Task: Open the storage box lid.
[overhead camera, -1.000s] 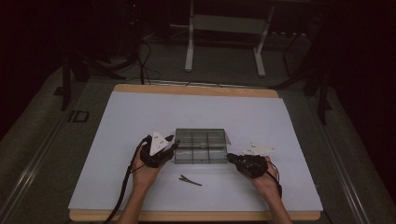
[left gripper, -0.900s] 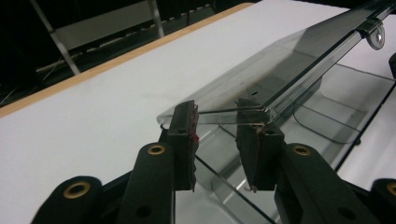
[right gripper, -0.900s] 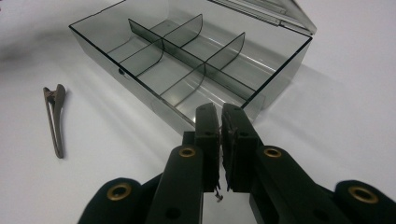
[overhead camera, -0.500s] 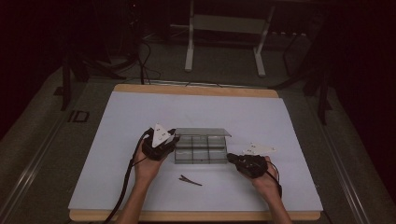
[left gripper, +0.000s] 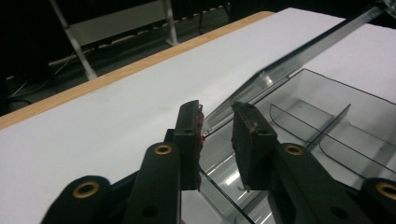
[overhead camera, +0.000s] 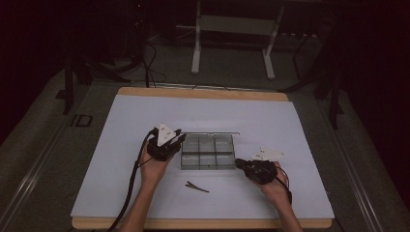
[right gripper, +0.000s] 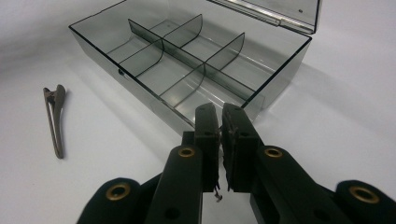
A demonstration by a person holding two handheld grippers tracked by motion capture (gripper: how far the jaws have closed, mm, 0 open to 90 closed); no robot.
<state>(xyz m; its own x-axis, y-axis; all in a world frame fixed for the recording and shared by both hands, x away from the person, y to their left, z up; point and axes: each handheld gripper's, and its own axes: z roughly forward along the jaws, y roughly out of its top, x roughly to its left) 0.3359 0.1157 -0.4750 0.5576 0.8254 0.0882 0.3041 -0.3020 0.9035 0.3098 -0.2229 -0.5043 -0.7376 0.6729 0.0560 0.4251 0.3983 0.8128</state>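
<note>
Here the clear smoky plastic compartment box sits mid-surface, hinged lid raised. Left gripper: jaws have just been closing, lid's edge between them, probably to swing it back. Right gripper, jaws nearly together and empty, braces the box's corner. Brown hair clip lies just beside the box.

Bright lit table, dark surroundings, glare on box, soft focus.

Dark room, grey floor

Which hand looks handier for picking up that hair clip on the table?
Probably the right. Its tool sits at the box's near right corner, jaws nearly shut and empty, the clip close by. The left tool is at the raised lid.
</note>
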